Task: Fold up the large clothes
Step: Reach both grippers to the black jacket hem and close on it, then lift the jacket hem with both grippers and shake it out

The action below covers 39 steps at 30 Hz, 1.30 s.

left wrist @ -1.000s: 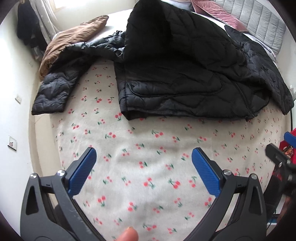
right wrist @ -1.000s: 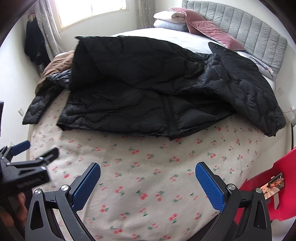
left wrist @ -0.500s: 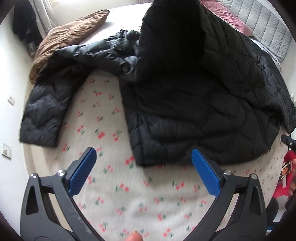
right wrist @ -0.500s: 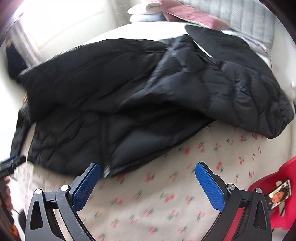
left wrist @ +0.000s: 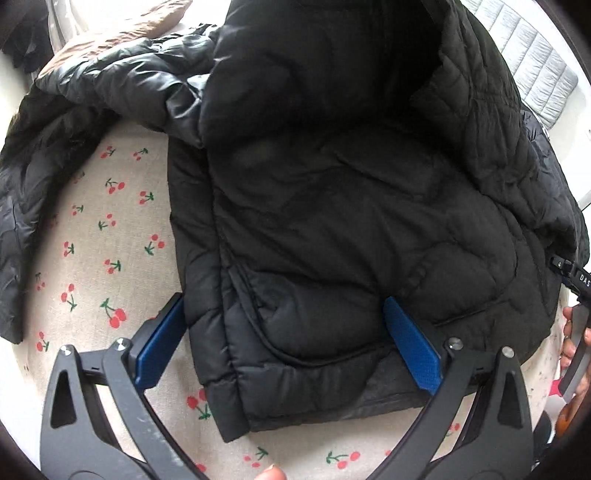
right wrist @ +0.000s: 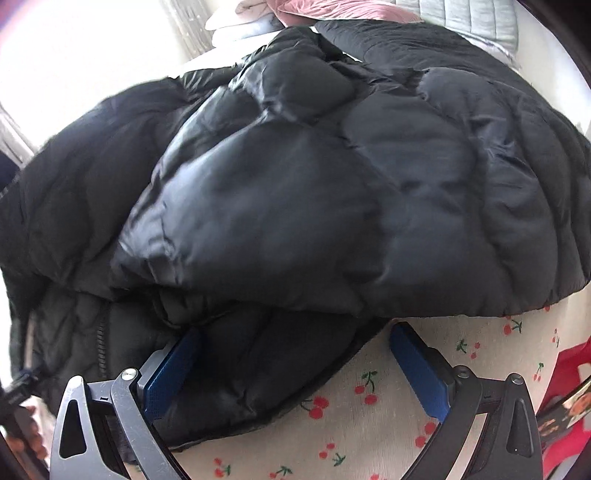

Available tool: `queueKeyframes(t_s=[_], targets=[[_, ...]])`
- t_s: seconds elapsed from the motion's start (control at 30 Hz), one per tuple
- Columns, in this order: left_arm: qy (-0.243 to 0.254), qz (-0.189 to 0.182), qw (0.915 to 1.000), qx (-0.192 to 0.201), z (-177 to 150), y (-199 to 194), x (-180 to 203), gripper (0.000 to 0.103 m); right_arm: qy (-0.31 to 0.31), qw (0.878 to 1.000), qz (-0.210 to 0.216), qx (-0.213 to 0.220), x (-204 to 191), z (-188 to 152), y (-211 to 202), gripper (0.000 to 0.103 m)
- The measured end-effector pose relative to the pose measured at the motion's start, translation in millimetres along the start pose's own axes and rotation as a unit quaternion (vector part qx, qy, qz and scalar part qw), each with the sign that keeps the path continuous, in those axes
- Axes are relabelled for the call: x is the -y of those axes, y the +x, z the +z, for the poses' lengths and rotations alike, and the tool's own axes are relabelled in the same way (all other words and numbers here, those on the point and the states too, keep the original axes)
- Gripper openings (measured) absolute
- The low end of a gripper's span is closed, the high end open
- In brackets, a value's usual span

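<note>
Cherry-print bedsheet [left wrist: 92,236] carries a black puffer jacket [left wrist: 332,184]. Left wrist view: left gripper [left wrist: 284,347] wide open, holding nothing, straddling the jacket's near hem corner; hem runs across the fingers, toward the right. A brown garment [left wrist: 122,33] lies beyond, clear of the path.

Right wrist view: right gripper [right wrist: 295,365] likewise spread and empty, hem edge between its fingers, a puffed sleeve [right wrist: 295,192] overhanging. Red stool [right wrist: 569,373] beside, well clear.

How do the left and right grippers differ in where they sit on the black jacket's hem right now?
The left gripper straddles the black jacket at its hem corner, fabric filling the gap. The right gripper has hem by its left finger only, with cherry-print bedsheet by the other. Both are open.
</note>
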State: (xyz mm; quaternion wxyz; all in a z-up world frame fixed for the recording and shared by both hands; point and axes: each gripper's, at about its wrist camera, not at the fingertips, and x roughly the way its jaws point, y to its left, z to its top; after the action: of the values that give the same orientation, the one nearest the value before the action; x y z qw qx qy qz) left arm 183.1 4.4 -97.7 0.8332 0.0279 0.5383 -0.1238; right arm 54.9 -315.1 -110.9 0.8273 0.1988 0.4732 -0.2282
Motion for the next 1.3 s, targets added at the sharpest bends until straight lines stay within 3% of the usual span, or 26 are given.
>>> queueKeyframes(t_s=[0.2,0.23,0.27,0.3,0.37,0.4,0.47,0.53,0.77,0.97,1.23,1.3], targets=[[0.008,0.001,1.0000,0.000,-2.5,-0.7,6.8,0.102,-0.012,0.999,-0.038,-0.003,-13.5,5.2,5.5,0.103],[0.005,0.000,1.0000,0.004,-2.3,-3.8,7.0,0.094,-0.014,0.999,-0.043,0.001,-15.8,3.6,4.0,0.103],[0.005,-0.011,0.9998,0.018,-4.3,-11.1,6.5,0.074,-0.019,0.999,-0.046,0.003,-20.7,-0.3,0.5,0.099],[0.012,-0.018,0.9993,0.030,-5.8,-16.6,6.1,0.064,-0.030,0.999,-0.040,0.010,-27.5,-1.4,-2.1,0.094],[0.043,-0.007,0.9977,0.051,-9.5,-26.8,15.8,0.042,-0.050,0.998,-0.019,0.017,-39.7,-3.3,-8.6,0.056],[0.052,-0.007,0.9970,0.058,-9.5,-29.6,19.3,0.037,-0.057,0.998,-0.013,0.016,-44.6,-3.6,-11.4,0.048],[0.058,-0.018,0.9960,0.066,-8.8,-36.1,22.9,0.024,-0.061,0.998,-0.005,0.015,-53.6,-1.8,-17.5,0.020],[0.052,-0.028,0.9957,0.072,-7.7,-41.6,17.3,0.020,-0.061,0.998,-0.005,0.022,-58.1,-3.6,-29.0,0.012],[0.049,-0.034,0.9935,0.097,-10.7,-85.7,-17.1,0.016,-0.086,0.995,0.028,0.045,-84.9,-23.5,-83.1,0.009],[0.058,-0.028,0.9922,0.107,-19.0,-117.9,-38.9,0.016,-0.121,0.990,0.058,0.053,-108.9,-65.6,-126.2,0.008],[0.068,-0.010,0.9933,0.093,-35.2,-140.8,-73.3,0.016,-0.178,0.979,0.092,0.035,-125.0,-99.7,-141.5,0.008],[0.070,-0.008,0.9937,0.087,-40.9,-143.2,-81.4,0.016,-0.186,0.977,0.099,0.028,-115.5,-89.6,-134.2,0.009]])
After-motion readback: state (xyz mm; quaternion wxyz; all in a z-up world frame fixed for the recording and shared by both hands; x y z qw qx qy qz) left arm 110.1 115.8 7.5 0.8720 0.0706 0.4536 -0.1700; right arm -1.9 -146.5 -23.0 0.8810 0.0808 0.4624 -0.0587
